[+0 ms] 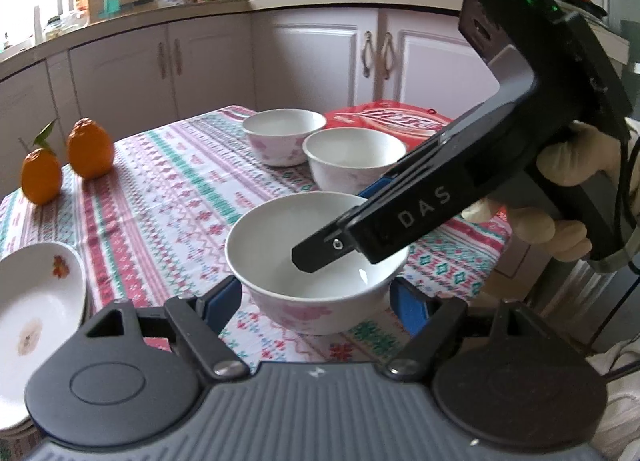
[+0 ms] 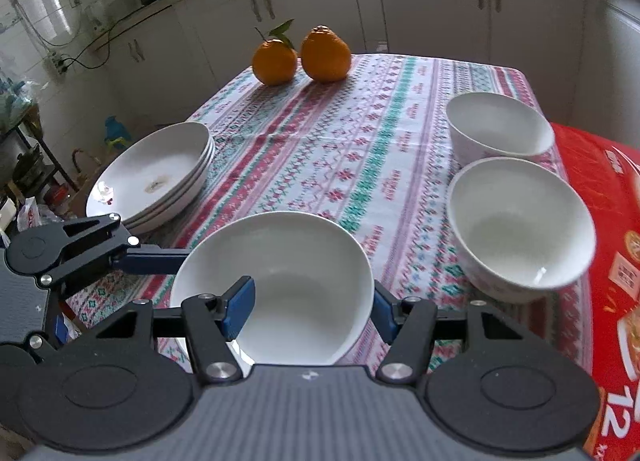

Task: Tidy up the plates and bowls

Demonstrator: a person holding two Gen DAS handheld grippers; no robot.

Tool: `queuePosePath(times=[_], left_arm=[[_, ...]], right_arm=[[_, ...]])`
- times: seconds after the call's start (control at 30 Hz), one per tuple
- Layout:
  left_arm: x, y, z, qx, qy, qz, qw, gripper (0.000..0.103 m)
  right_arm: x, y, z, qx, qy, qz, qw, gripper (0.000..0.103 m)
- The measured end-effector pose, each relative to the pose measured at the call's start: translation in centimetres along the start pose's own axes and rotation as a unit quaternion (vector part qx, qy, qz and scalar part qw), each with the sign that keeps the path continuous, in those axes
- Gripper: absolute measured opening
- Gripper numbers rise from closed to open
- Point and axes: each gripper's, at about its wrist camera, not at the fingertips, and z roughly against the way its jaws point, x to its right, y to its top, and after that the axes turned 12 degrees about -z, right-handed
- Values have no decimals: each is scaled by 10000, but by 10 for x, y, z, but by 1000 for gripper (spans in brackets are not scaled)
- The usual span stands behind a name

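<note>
Both grippers meet at one white bowl (image 1: 316,261) near the front edge of the table (image 1: 160,197). Seen from the left wrist, the left gripper (image 1: 316,301) has a blue pad on each side of the bowl's outer wall, and the pads look to be touching it, so the left gripper seems to be clamped around the whole bowl. The right gripper (image 1: 336,229) comes in from the right in a gloved hand (image 1: 560,181), with one dark finger reaching down inside the bowl. Its own camera shows the right gripper (image 2: 312,309) straddling the bowl's near right wall, one blue pad inside the bowl (image 2: 276,281) and the other outside the rim; the jaws stand fairly narrow, pinching that wall. The left gripper (image 2: 132,261) enters that view from the left and reaches the bowl's side. Behind it, toward the right side of the table, two more white bowls stand side by side, the nearer bowl (image 1: 354,159) just beside the farther bowl (image 1: 284,135), both empty and upright. A red package (image 1: 392,121) lies just behind and to the right of them. A stack of white plates (image 2: 156,173) sits at the left edge of the tablecloth, well apart from the bowls. Two oranges (image 2: 300,55) stand together at the far corner.
</note>
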Motion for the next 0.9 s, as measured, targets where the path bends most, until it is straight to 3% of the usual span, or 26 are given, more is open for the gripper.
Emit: queuePosePath(times=[0.9], left_arm=[[-20, -12, -6, -153, 149, 156, 9997, 81]], right_arm=[[-10, 10, -26, -94, 89, 148, 9998, 67]])
